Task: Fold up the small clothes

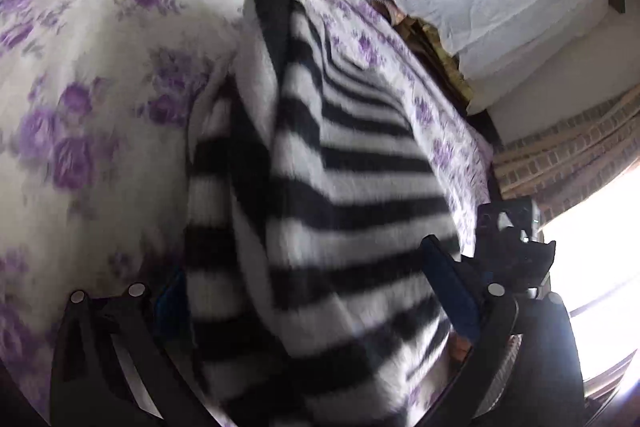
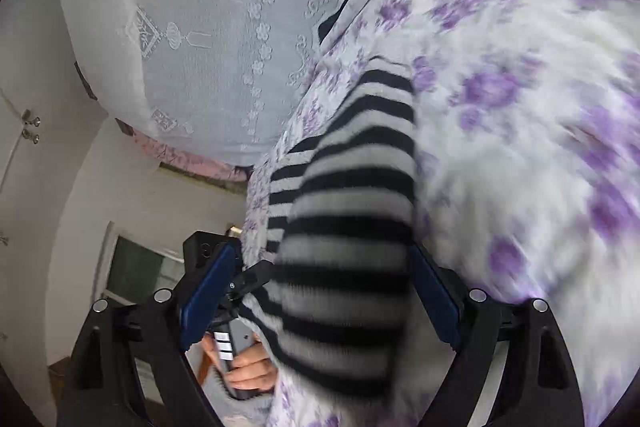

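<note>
A small black-and-white striped knit garment point(image 1: 320, 167) lies on a bed cover with purple flowers point(image 1: 100, 67). In the left wrist view it fills the space between my left gripper's point(image 1: 312, 291) wide-apart blue-padded fingers point(image 1: 452, 291). In the right wrist view the same striped garment point(image 2: 352, 195) runs between my right gripper's point(image 2: 320, 287) spread fingers point(image 2: 432, 291), a folded strip along the bed's edge. Neither gripper pinches the cloth. The frames are blurred by motion.
The floral bed cover point(image 2: 520, 107) ends at an edge beside a white lace-covered piece of furniture point(image 2: 220, 27). The other gripper and the hand holding it point(image 2: 244, 367) show below the bed edge. A bright window point(image 1: 600, 267) is at the right.
</note>
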The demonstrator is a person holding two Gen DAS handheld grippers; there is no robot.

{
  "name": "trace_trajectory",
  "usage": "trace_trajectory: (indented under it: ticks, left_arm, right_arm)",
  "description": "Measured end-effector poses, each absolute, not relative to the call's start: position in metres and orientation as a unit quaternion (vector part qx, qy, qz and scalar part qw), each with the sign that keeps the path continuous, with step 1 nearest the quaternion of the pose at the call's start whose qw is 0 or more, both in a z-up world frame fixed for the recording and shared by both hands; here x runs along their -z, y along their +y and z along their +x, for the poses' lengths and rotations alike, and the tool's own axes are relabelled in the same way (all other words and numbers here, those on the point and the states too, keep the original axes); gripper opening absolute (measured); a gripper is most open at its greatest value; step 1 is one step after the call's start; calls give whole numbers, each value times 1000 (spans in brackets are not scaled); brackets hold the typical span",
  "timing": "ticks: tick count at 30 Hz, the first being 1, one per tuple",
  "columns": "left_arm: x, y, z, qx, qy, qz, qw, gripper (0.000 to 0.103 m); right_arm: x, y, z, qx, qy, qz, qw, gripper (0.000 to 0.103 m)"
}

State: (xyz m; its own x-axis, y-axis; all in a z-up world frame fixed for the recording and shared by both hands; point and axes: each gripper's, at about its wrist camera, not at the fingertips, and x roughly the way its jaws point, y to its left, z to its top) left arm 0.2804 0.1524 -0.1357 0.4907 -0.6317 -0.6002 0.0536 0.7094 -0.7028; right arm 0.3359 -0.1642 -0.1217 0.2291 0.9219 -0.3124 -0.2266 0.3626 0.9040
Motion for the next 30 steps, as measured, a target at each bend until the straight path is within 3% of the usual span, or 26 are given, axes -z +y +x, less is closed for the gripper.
trace_trajectory:
  ticks: [3, 6, 16, 22, 24, 28, 30]
  left_arm:
    - [138, 152, 282, 216, 446, -324, 806, 98]
    - [135, 141, 278, 208, 450, -291, 819, 98]
    - [136, 150, 274, 200, 456, -287, 818, 98]
    - [133, 144, 279, 202, 445, -278, 827, 98]
    - [133, 144, 277, 198, 443, -276, 830, 97]
    - [127, 134, 269, 191, 436, -251, 843, 87]
    - [119, 125, 259, 184, 431, -229, 853, 84]
  right_arm:
    - [120, -147, 350, -411, 469, 356, 696, 88]
    - [113, -126, 353, -408, 469, 313, 718, 100]
    - [114, -146, 341, -371, 517, 274, 721, 91]
    - [114, -93, 360, -360, 499, 214, 758, 93]
    - [112, -89, 350, -356, 475, 186, 783, 90]
    - [109, -106, 328, -343, 435, 196, 809, 71]
    - [98, -108, 317, -338, 419, 178, 824, 68]
